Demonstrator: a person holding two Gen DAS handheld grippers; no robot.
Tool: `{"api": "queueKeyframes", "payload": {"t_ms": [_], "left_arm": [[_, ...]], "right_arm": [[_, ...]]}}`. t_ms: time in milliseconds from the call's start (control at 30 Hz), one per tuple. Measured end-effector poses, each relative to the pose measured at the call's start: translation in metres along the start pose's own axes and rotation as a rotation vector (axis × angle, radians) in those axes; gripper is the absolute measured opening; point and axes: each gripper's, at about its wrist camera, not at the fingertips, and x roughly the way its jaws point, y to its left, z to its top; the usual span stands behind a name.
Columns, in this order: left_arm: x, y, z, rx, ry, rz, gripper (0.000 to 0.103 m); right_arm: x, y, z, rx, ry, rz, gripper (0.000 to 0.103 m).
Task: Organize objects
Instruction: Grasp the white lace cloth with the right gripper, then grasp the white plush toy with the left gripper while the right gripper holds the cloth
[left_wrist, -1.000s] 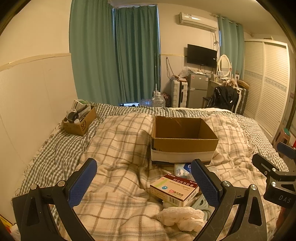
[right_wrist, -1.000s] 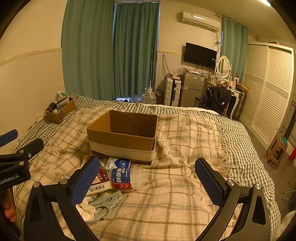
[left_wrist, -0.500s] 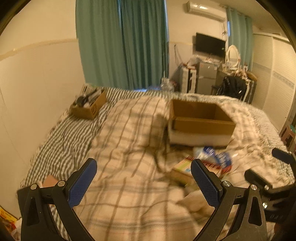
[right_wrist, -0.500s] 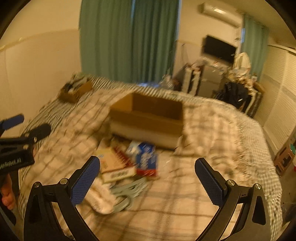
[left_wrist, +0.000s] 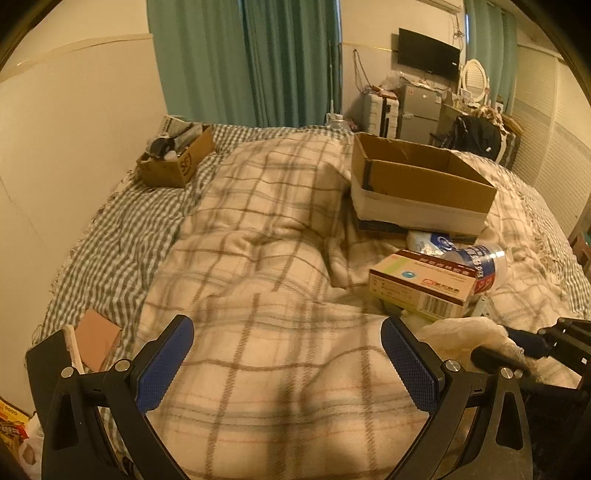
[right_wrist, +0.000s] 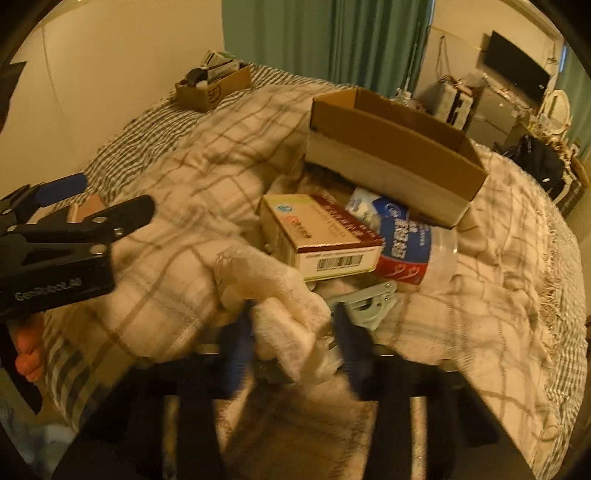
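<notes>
Right gripper (right_wrist: 291, 332) lowered around crumpled white cloth (right_wrist: 273, 295)

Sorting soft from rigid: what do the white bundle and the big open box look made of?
White bundle: soft cloth, probably a towel or gauze; crumpled, nubby, matte. Big open box: corrugated cardboard, matte brown, with a pale band, possibly tape, around its base.

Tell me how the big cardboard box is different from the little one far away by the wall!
The big cardboard box looks empty from here; the small cardboard box is stuffed with odds and ends. The big one has a white band round its base; the small one is plain brown with a printed mark. The big one sits on the plaid blanket; the small one on the checked sheet. Both are open-topped, upright cardboard.
</notes>
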Motion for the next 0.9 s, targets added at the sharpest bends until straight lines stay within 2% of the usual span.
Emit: {"api": "queueKeyframes", "payload": {"t_ms": [33,167,333,433,633,700,767,900], "left_arm": [[0.001,-0.002,0.001,0.004,0.002,-0.007,0.103],[0.002,-0.019,0.007,0.027,0.009,-0.027,0.103],[0.006,-0.047,0.016,0.059,0.020,-0.054,0.103],[0.009,-0.069,0.020,0.096,0.026,-0.072,0.103],[0.037,-0.102,0.010,0.175,0.102,-0.073,0.103],[0.049,-0.105,0.004,0.183,0.144,-0.069,0.099],[0.059,-0.107,0.001,0.185,0.179,-0.072,0.089],[0.080,-0.113,-0.005,0.182,0.252,-0.115,0.076]], "right_arm": [[-0.004,-0.001,0.000,-0.003,-0.014,-0.004,0.015],[-0.030,-0.021,0.004,0.043,-0.090,-0.022,0.012],[-0.059,-0.069,0.009,0.139,-0.162,-0.152,0.012],[-0.062,-0.098,0.007,0.198,-0.165,-0.206,0.012],[-0.055,-0.122,-0.005,0.256,-0.149,-0.187,0.012],[-0.050,-0.127,-0.008,0.257,-0.145,-0.174,0.012],[-0.043,-0.130,-0.009,0.258,-0.139,-0.159,0.012],[-0.029,-0.131,-0.011,0.257,-0.120,-0.132,0.012]]}}
